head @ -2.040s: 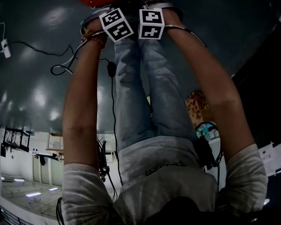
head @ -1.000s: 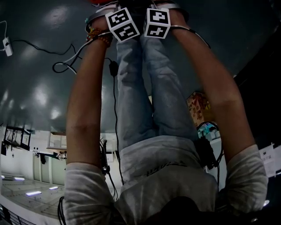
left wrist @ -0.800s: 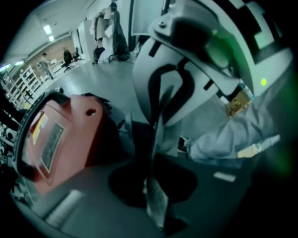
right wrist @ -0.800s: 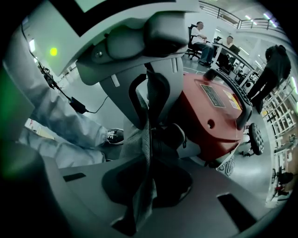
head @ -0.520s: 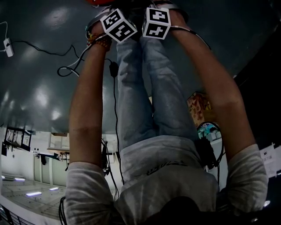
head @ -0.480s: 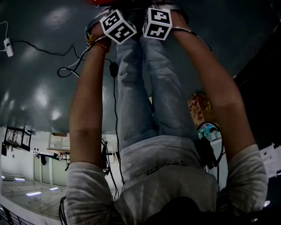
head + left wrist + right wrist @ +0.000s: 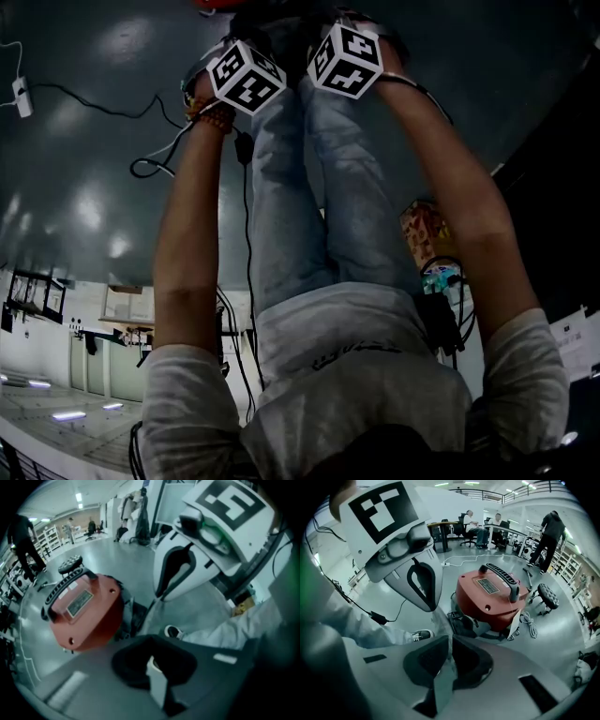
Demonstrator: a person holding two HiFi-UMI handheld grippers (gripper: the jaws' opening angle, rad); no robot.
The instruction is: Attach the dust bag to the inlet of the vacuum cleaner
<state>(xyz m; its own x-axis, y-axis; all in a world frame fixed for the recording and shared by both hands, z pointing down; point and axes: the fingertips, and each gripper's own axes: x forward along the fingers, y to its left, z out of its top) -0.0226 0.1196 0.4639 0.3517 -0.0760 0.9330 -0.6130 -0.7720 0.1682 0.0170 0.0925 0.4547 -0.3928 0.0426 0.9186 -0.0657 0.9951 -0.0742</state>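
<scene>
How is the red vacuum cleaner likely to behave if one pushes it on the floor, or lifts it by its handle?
The red vacuum cleaner looks bulky and rigid, so probably heavy and hard to tip. Its black handle sits on top, so a lift there should hang fairly level. No wheels show; it may drag.

A glossy grey floor (image 7: 567,644) spreads wide, and strip lights (image 7: 78,497) line the ceiling. At the far side people (image 7: 471,523) sit by a desk (image 7: 439,526), under a railing (image 7: 485,494). Shelves (image 7: 571,558) stand at the right, a black stool (image 7: 546,596) nearer. A white power strip (image 7: 21,95) lies on the floor.
</scene>
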